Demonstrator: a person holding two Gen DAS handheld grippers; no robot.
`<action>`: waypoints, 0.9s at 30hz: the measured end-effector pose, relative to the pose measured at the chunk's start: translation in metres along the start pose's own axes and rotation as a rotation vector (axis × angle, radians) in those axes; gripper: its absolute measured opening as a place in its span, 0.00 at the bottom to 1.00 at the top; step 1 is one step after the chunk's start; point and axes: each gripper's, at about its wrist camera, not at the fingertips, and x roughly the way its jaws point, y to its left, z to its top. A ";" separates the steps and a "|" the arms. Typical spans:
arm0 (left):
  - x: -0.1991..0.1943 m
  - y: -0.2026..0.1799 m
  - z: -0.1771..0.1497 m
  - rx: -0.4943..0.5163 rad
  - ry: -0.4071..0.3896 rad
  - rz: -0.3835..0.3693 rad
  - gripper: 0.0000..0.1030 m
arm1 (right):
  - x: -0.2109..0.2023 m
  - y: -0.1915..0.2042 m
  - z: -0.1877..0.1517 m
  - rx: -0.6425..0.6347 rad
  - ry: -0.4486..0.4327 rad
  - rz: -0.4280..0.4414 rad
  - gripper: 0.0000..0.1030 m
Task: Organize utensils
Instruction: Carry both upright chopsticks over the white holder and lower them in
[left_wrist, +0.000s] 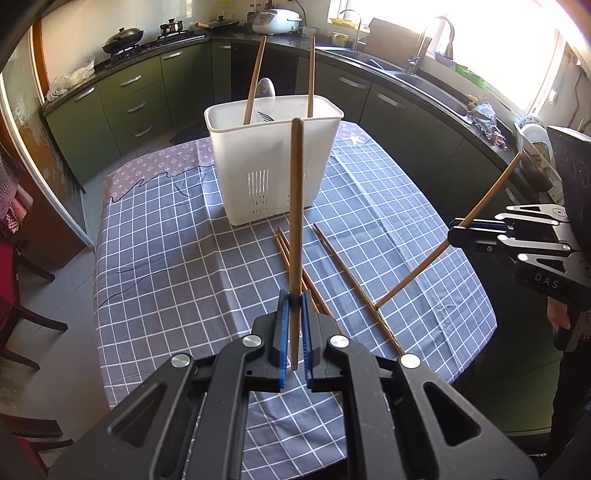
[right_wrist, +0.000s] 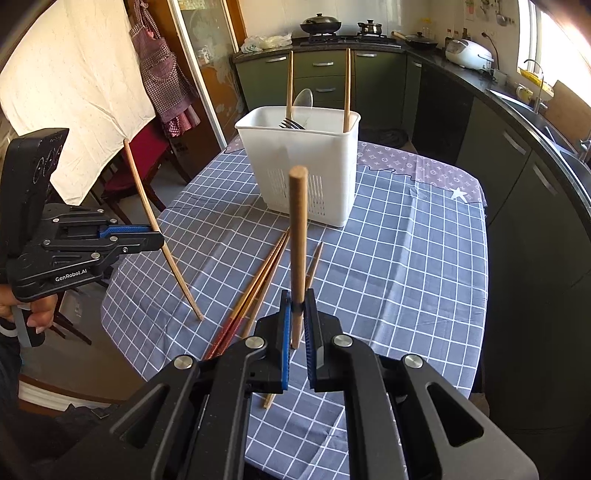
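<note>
A white utensil holder (left_wrist: 273, 162) (right_wrist: 306, 162) stands on the checked tablecloth, holding two upright wooden chopsticks (left_wrist: 255, 81), a spoon and a fork. My left gripper (left_wrist: 294, 299) is shut on a wooden chopstick (left_wrist: 296, 206) that stands upright in front of the holder; it also shows at the left of the right wrist view (right_wrist: 159, 238). My right gripper (right_wrist: 298, 302) is shut on another wooden chopstick (right_wrist: 298, 236), also upright; it shows at the right of the left wrist view (left_wrist: 452, 232). Several chopsticks (left_wrist: 354, 280) (right_wrist: 255, 291) lie loose on the cloth between the grippers and the holder.
The table (left_wrist: 166, 229) is covered by a grey checked cloth. Dark green kitchen cabinets (left_wrist: 129, 103) and a counter with a sink (left_wrist: 424, 74) run behind it. Red chairs (right_wrist: 144, 158) stand at the table's far side near a hanging apron.
</note>
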 end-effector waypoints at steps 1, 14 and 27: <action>-0.001 0.000 0.000 0.002 -0.002 0.001 0.06 | 0.000 0.000 0.000 0.001 0.001 0.000 0.07; -0.021 -0.001 0.010 0.008 -0.040 -0.007 0.06 | -0.011 0.004 0.012 -0.003 -0.024 0.009 0.07; -0.114 0.003 0.085 0.013 -0.290 -0.016 0.06 | -0.089 0.012 0.098 -0.035 -0.240 -0.003 0.07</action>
